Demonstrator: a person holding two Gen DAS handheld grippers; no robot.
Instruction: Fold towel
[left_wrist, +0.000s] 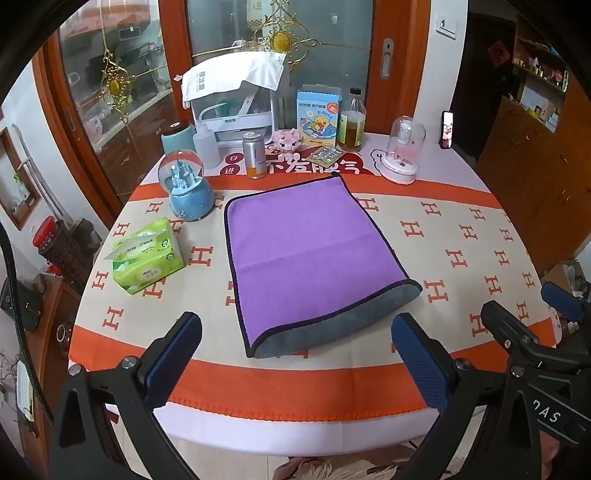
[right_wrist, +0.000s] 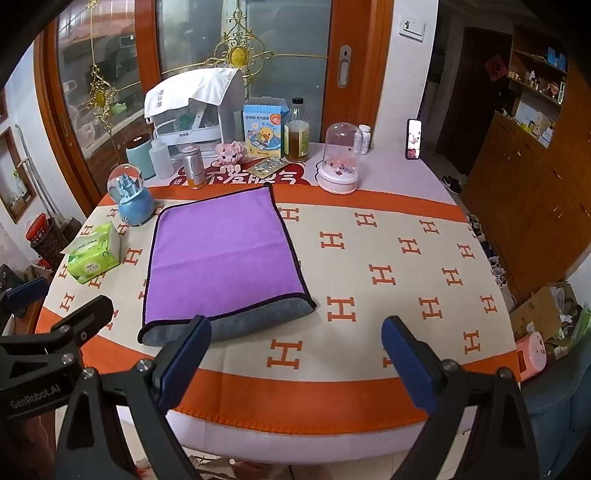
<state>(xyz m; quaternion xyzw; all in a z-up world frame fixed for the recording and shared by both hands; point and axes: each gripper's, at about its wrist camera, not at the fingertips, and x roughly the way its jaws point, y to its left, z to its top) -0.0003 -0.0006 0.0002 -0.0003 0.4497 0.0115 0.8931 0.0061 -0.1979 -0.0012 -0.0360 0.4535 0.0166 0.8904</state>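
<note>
We see the purple towel lying folded at centre frame on the orange-and-cream tablecloth, its grey underside peeking out along the near edge. Our left gripper hangs at the bottom of the frame, fingers spread wide, gripping nothing. Our right gripper likewise, spread and empty. A green tissue pack sits at left.

Your towel is purple on top with a dark bound edge and a grey underside, lying flat on the table and already folded over once. The fold sits at the 6 o'clock end, where the grey layer rolls out from under the purple. Long axis is skewed, far end toward 12, near end drifting toward 5 o'clock; a faint crease crosses mid-panel.
</note>
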